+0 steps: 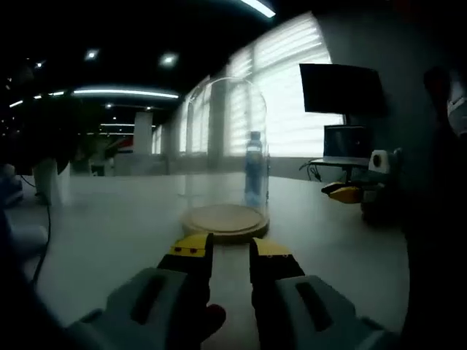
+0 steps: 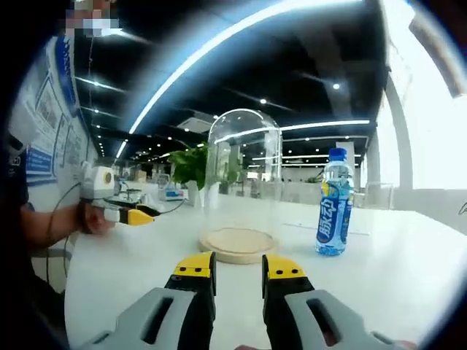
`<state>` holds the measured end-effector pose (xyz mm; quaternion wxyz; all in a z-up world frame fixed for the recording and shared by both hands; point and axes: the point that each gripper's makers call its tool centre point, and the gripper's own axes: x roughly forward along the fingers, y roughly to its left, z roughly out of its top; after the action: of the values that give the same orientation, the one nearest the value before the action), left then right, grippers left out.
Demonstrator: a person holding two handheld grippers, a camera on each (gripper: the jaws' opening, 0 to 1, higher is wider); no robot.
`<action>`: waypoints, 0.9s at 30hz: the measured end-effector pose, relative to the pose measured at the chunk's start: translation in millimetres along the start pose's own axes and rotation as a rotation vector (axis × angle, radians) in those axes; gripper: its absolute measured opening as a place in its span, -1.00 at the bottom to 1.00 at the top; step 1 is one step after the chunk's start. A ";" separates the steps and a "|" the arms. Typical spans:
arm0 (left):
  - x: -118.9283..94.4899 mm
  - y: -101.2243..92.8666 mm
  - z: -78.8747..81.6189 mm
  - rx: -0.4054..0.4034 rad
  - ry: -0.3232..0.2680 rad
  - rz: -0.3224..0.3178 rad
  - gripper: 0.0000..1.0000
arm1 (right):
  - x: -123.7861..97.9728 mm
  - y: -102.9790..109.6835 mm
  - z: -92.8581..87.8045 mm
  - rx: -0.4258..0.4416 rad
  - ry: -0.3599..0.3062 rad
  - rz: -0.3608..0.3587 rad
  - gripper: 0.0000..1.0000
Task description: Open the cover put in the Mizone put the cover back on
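One glass dome cover [image 2: 243, 179] sits on one round wooden base [image 2: 239, 244] on the white table [image 2: 408, 270]; lid not yet off. One Mizone bottle [image 2: 334, 203] stands upright just beside the base, outside the dome. Left gripper [image 1: 230, 255] and right gripper [image 2: 238, 273] both empty, jaws parted a little, pointing at the base. Best bet: pinch the dome squarely, lift straight up, avoid bumping the bottle.

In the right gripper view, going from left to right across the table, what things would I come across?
A person's hand holding the other gripper → potted plant → glass dome on its round wooden base → Mizone bottle.
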<state>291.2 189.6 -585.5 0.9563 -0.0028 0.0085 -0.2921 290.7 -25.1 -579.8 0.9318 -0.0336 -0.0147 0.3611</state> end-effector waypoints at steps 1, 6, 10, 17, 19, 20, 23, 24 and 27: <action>0.6 1.6 0.3 0.003 -0.001 0.005 -0.68 | 1.1 0.6 0.7 -0.001 0.000 0.008 -0.64; 5.1 12.0 4.9 -0.007 -0.009 0.033 -0.67 | 7.0 1.3 7.7 0.035 -0.010 0.046 -0.61; 8.9 12.7 9.5 0.000 -0.020 0.021 -0.60 | 14.2 -5.6 12.2 0.030 -0.004 0.055 -0.60; 15.4 17.3 14.7 0.013 -0.013 0.014 -0.60 | 23.3 -8.2 13.0 0.026 -0.002 0.059 -0.58; 15.3 18.4 17.5 0.014 -0.018 0.014 -0.60 | 24.5 -7.7 12.4 0.024 0.003 0.060 -0.56; 15.4 19.2 20.2 0.008 -0.025 0.014 -0.60 | 25.6 -7.7 13.3 0.023 0.004 0.060 -0.55; 18.9 22.7 25.7 0.005 -0.030 0.012 -0.60 | 28.7 -8.9 18.4 0.023 -0.002 0.059 -0.54; 20.6 23.7 26.9 0.003 -0.027 0.007 -0.60 | 30.3 -10.4 20.9 0.028 -0.008 0.056 -0.54; 26.7 26.6 29.6 -0.022 -0.011 -0.006 -0.60 | 36.4 -14.5 27.7 0.046 -0.020 0.053 -0.54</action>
<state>328.8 196.8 -556.6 0.9554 -0.0150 0.0062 -0.2948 326.0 -9.8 -551.0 0.9222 -0.0090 -0.0149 0.3862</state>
